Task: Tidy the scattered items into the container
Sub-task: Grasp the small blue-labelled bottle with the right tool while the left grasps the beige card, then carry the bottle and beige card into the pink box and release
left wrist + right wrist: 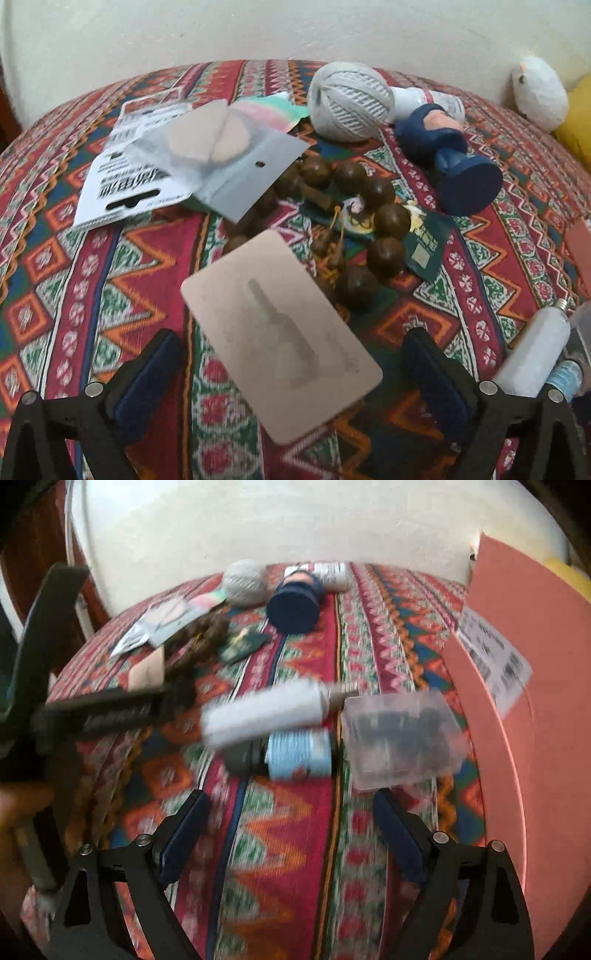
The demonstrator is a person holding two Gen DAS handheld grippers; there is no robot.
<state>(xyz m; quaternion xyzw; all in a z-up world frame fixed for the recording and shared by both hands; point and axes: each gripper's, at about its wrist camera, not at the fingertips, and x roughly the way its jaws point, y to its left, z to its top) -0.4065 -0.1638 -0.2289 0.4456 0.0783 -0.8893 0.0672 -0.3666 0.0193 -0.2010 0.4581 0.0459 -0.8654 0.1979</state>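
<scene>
My left gripper is open low over the patterned cloth, with a beige card lying flat between its fingers, untouched. Beyond the card are a brown bead bracelet, white packets, a ball of twine and a blue figurine on its side. My right gripper is open and empty. Just ahead of it lie a white tube, a blue-labelled bottle and a clear plastic box. The pink container stands at the right.
A white wall runs behind the table. In the far right corner sit a white plush toy and something yellow. The left gripper's body and a hand fill the left edge of the right wrist view.
</scene>
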